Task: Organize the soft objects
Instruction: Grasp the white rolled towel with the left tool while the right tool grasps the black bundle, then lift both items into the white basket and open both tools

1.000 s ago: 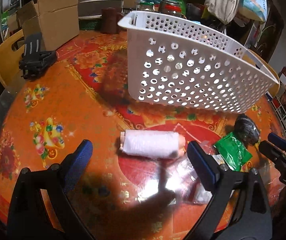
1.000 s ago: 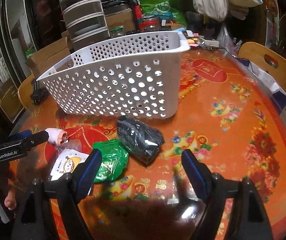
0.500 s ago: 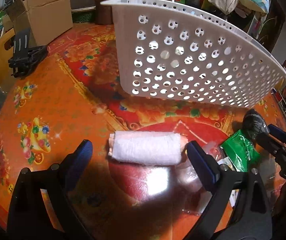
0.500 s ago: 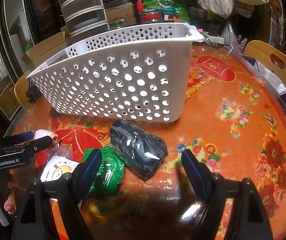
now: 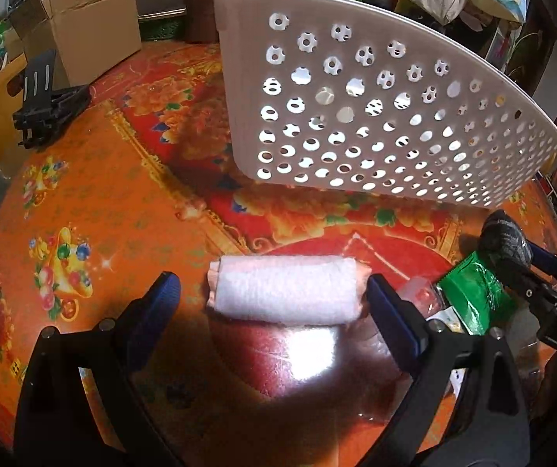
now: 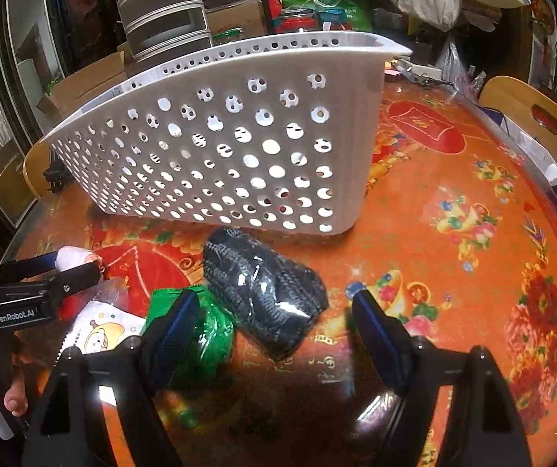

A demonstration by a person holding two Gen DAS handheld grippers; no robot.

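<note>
The left gripper point(image 5: 272, 292) is spread wide around a rolled white towel point(image 5: 286, 290) on the table point(image 5: 83, 202), its right finger against the roll's end and the left one apart from it; the right gripper point(image 6: 274, 321), also spread, hangs over a wrapped dark knit bundle point(image 6: 267, 288). Nothing is gripped, and a green packet point(image 6: 208, 330) and a cartoon-printed pouch point(image 6: 99, 330) lie beside them. No item shows through the holes of the white basket point(image 6: 239, 148), so the sorting looks barely begun.

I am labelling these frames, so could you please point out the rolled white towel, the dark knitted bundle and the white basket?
rolled white towel point(image 5: 286, 290), left wrist view, middle of the roll.
dark knitted bundle point(image 6: 267, 292), right wrist view, its top face.
white basket point(image 6: 239, 148), right wrist view, perforated side wall.
</note>
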